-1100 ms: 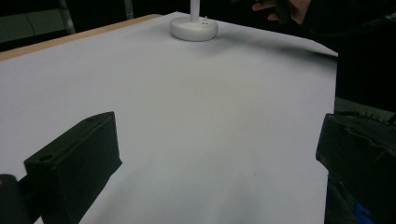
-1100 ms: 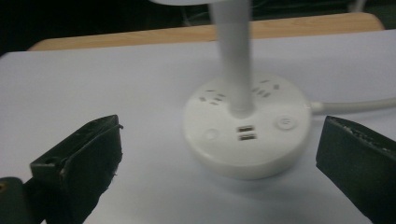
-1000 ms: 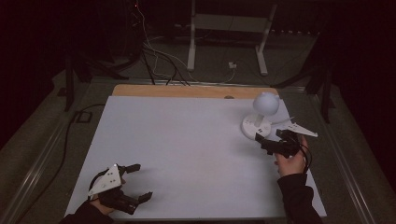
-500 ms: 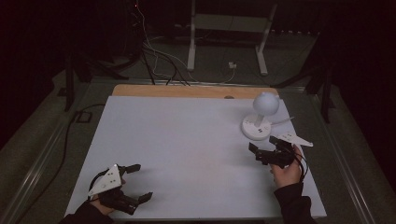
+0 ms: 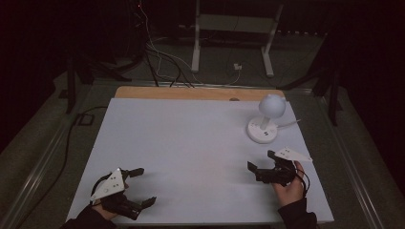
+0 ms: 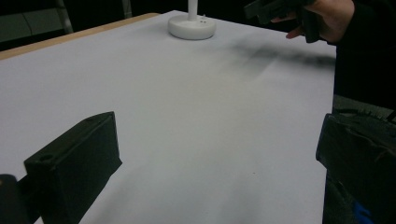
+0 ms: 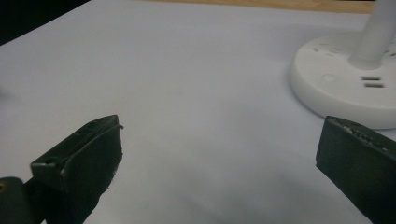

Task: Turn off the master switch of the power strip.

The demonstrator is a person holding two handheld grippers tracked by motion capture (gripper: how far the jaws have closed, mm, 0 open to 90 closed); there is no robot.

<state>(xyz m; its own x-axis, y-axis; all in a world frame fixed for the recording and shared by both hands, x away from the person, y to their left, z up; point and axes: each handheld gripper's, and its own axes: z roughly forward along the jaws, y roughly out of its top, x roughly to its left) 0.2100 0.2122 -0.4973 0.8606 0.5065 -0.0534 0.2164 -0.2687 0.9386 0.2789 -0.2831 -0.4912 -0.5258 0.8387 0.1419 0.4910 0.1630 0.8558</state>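
White globe lamp [image 5: 264,125] standing at the table's [image 5: 191,143] far right, just beyond the right gripper [image 5: 261,162], whose jaws gape wide and empty; left gripper [image 5: 143,186] likewise spread, well apart.

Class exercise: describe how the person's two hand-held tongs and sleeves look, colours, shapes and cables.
The left tongs and right tongs are black, each with two blocky jaws and a grey three-cornered top plate. A thin black cable loops beside the right hand. Both sleeves are dark.

High view overhead facing forward, gripper views low, close, sharing lamp [image 5: 264,125] base
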